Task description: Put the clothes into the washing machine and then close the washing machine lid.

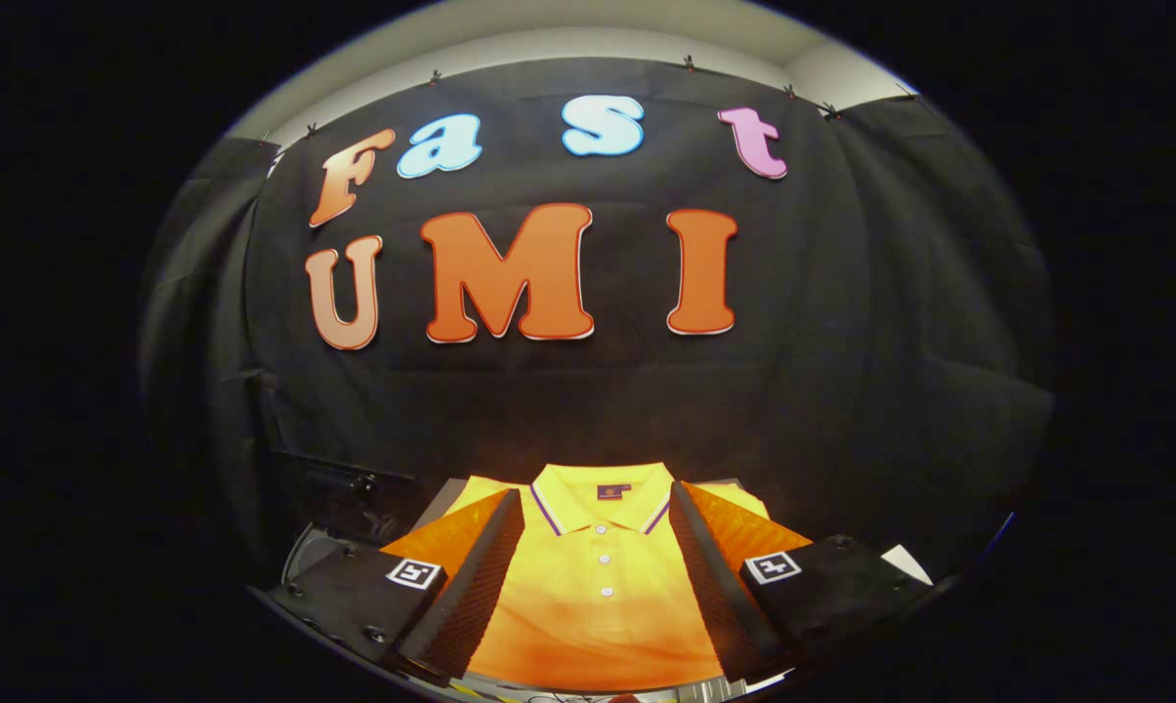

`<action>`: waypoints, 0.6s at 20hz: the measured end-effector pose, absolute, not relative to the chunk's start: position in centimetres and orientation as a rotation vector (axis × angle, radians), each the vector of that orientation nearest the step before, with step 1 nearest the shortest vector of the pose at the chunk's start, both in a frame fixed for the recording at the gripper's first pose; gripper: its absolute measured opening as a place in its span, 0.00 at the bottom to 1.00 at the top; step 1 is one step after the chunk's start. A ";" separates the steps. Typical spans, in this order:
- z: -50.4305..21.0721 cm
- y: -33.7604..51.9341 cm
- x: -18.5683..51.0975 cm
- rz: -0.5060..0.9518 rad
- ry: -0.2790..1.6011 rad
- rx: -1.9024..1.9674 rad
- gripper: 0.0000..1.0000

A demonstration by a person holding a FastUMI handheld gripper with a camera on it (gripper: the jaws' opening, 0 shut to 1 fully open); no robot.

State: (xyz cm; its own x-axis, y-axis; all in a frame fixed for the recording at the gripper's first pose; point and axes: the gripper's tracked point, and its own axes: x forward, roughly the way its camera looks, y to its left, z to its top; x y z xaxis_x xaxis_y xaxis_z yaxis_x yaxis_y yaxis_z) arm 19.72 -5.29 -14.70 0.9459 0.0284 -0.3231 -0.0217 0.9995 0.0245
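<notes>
Yellow polo shirt (pixel 603 576) lies folded low in the frame, between our wide-open fingers (pixel 596 571), which hold nothing, so we should lower onto the placket and gather enough cloth before closing them.

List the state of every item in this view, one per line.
Polo shirt: folded flat, collar up, placket buttoned, lying between the fingers and not gripped.
Tool: open, fingers spread wide to either side of the shirt's chest, above it.
Dark object beyond the left finger: too dim to tell what it is or its state.
</notes>
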 end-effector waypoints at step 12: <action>-26.0 -6.2 24.1 0.004 0.650 0.045 0.98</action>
State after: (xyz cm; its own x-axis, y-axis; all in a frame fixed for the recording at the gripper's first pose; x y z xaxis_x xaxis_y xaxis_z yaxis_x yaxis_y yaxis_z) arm 24.08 -6.23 -25.98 0.7964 0.0177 -0.6045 0.0104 0.9990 0.0428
